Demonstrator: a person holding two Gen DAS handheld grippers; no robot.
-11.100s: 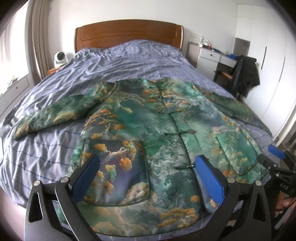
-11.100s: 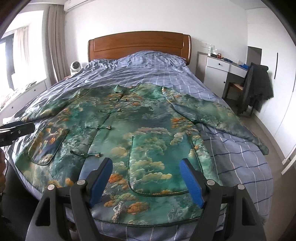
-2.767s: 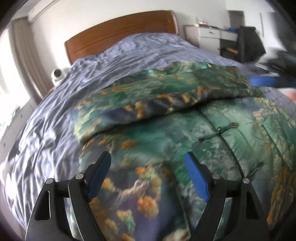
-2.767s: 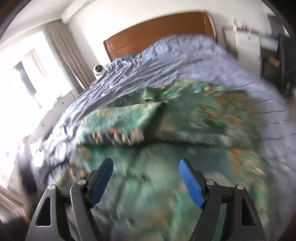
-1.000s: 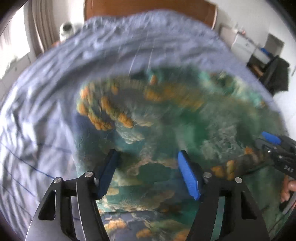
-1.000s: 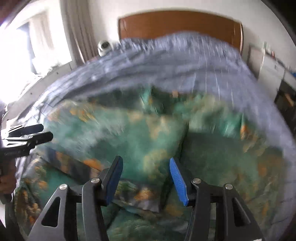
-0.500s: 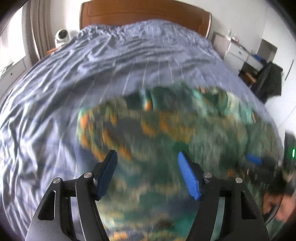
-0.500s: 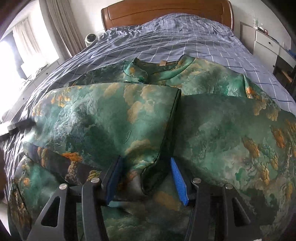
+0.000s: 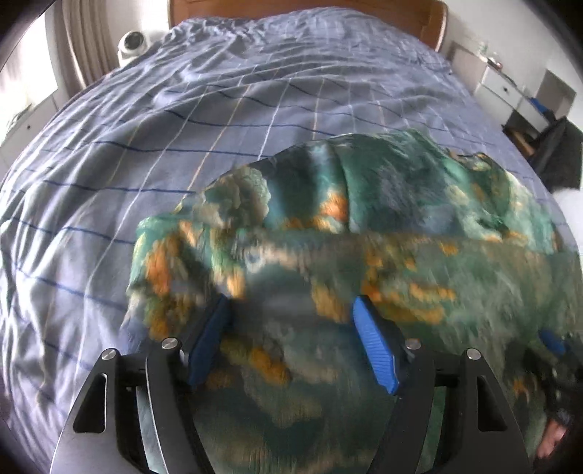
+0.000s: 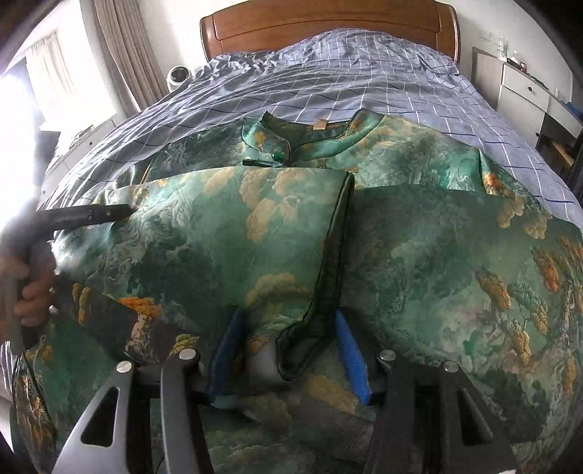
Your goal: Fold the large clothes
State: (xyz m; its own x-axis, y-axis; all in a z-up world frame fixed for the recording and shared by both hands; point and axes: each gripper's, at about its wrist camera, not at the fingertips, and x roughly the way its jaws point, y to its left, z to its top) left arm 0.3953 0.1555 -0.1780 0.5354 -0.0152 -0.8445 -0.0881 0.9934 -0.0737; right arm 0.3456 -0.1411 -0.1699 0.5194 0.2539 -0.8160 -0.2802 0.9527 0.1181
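A green jacket with orange cloud patterns lies on the bed, both sleeves folded in across its front. Its collar points toward the headboard. In the left wrist view the jacket is blurred. My left gripper has its jaws apart with the jacket's left part bunched between the pads. It also shows in the right wrist view at the left. My right gripper has its jaws apart around the dark-piped cuff of the folded sleeve.
The bed has a blue checked cover and a wooden headboard. A white round device sits at the bed's far left. White drawers and a dark chair stand to the right. Curtains hang left.
Both grippers have moved forward and lower onto the jacket. The left gripper now has cloth between its pads. The right gripper sits a little closer around the sleeve cuff.
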